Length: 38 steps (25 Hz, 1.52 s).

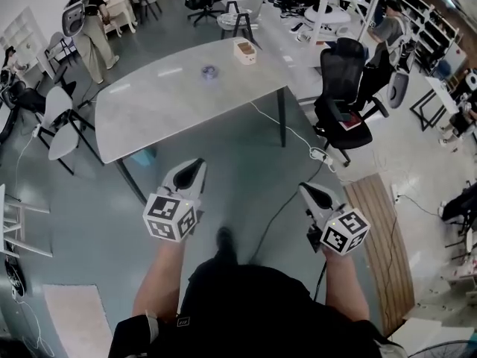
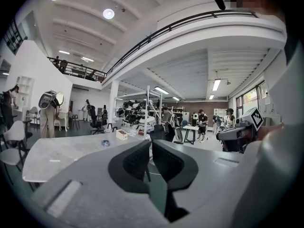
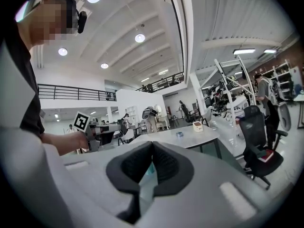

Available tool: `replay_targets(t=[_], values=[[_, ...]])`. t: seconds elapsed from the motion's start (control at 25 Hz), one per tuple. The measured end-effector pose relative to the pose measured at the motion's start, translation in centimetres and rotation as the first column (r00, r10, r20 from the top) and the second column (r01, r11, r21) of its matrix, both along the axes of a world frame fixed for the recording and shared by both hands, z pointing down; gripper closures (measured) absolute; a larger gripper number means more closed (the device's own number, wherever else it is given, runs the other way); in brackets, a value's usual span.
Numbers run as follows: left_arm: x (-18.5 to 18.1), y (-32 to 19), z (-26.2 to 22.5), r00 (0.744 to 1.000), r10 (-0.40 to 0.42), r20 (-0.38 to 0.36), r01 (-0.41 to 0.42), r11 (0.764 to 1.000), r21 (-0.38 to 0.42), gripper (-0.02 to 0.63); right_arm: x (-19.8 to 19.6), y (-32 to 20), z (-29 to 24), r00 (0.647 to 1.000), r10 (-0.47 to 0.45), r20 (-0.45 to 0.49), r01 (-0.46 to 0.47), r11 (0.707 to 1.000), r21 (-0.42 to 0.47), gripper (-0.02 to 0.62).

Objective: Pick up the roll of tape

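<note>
The roll of tape (image 1: 209,71) is a small bluish ring lying near the far side of the pale grey table (image 1: 164,103). It also shows small and distant in the left gripper view (image 2: 105,143) and the right gripper view (image 3: 179,134). Both grippers are held close to the person's body, well short of the table's near edge and above the floor. My left gripper (image 1: 195,167) (image 2: 150,144) is shut with nothing between its pads. Likewise my right gripper (image 1: 307,191) (image 3: 152,144) is shut and holds nothing.
A small white box (image 1: 244,51) stands on the table's far right corner. A black office chair (image 1: 346,88) is to the table's right, white chairs (image 1: 58,118) to its left. A cable (image 1: 298,136) runs across the floor. A person (image 1: 91,32) stands at the far left.
</note>
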<state>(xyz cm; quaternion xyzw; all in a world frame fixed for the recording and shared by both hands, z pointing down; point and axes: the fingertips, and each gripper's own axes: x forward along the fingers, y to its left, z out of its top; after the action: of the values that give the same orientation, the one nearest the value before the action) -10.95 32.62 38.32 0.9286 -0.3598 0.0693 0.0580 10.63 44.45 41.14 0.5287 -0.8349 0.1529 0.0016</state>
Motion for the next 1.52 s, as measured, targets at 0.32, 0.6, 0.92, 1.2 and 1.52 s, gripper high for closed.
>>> replay_targets(t=[0.32,0.6,0.92,1.2,1.52], values=[[-0.6,-10.3,0.4,1.000,0.010,-0.006,-0.010,1.000,-0.003,0.476,-0.8,-10.5,-0.3,1.000,-0.005,-0.008,0.005,1.000,-0.013,0.592],[-2.2,-16.9,1.1,0.999,0.042,-0.005,-0.042,0.999,-0.006,0.411,-3.9,-18.2,0.1,1.000,-0.028,-0.009,0.028,0.999,-0.040,0.592],[-5.8,-21.7,1.8,0.999,0.050,-0.020,-0.051,0.999,-0.015,0.370,-7.9,-23.6,0.5,0.998,-0.052,-0.029,0.051,0.997,-0.065,0.592],[-8.0,-23.8,2.1,0.999,0.030,-0.033,-0.031,0.999,-0.025,0.370,-9.1,-26.2,-0.4,0.998,-0.054,-0.030,0.052,0.997,-0.063,0.592],[-7.3,-27.8,2.9,1.000,0.008,-0.011,-0.009,0.999,-0.041,0.370,-7.3,-30.6,1.2,0.998,-0.060,0.003,0.060,0.995,-0.078,0.592]])
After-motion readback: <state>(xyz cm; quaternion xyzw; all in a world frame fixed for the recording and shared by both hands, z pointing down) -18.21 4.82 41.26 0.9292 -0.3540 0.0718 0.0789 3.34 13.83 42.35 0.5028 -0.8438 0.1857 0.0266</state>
